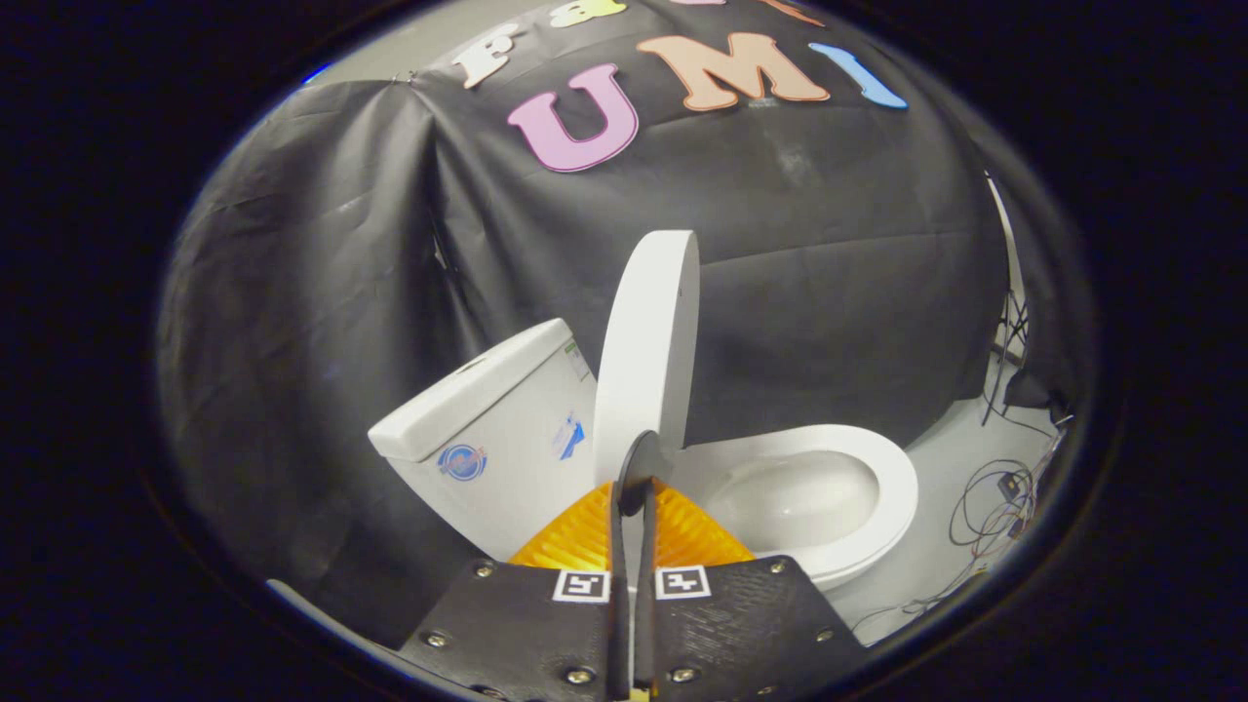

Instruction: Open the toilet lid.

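Observation:
A white toilet stands just ahead of my fingers, turned a little so its tank (487, 429) is to the left and its bowl (814, 497) to the right. The lid (648, 341) is raised and stands nearly upright between tank and bowl, leaning toward the tank. The seat ring (892, 473) lies flat on the bowl, whose inside shows. My gripper (636, 483) is shut, its fingers pressed close together with only a thin slit between them. Their tips overlap the lid's lower edge in the view; I see nothing held between them.
Black cloth walls close in behind and to the left of the toilet. To the right of the bowl is pale floor (951, 458) with a tangle of loose cables (994, 507) and a small box among them.

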`<state>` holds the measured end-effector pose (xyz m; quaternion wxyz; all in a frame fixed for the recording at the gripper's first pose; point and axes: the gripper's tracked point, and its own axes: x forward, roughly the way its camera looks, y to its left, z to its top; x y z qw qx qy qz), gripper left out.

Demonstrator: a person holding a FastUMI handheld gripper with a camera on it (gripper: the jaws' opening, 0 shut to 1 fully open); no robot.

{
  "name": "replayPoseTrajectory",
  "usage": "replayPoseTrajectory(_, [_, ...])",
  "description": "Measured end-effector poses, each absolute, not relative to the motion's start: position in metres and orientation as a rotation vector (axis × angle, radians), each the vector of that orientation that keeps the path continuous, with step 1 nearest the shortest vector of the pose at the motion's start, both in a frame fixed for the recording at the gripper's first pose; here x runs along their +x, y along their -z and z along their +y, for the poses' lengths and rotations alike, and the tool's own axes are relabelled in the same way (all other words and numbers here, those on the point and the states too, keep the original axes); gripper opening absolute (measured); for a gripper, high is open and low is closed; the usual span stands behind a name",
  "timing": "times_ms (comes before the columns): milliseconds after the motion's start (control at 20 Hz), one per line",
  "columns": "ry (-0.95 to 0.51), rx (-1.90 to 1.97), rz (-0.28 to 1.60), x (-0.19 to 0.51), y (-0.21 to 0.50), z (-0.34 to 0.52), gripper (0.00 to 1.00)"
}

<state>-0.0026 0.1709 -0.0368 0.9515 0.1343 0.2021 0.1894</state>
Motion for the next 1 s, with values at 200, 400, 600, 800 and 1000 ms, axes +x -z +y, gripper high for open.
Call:
replayPoseTrajectory(200, [-0.416, 0.253, 0.396, -0.004, 0.031, 0.188, 0.03])
replayPoseTrajectory(400, [-0.441, 0.238, 0.38, -0.005, 0.026, 0.207, 0.03])
replayPoseTrajectory(600, [-0.468, 0.192, 0.358, -0.009, 0.021, 0.231, 0.03])
replayPoseTrajectory(800, [-0.503, 0.136, 0.334, -0.013, 0.02, 0.264, 0.03])
replayPoseTrajectory(1000, [-0.537, 0.149, 0.321, -0.016, 0.021, 0.287, 0.03])
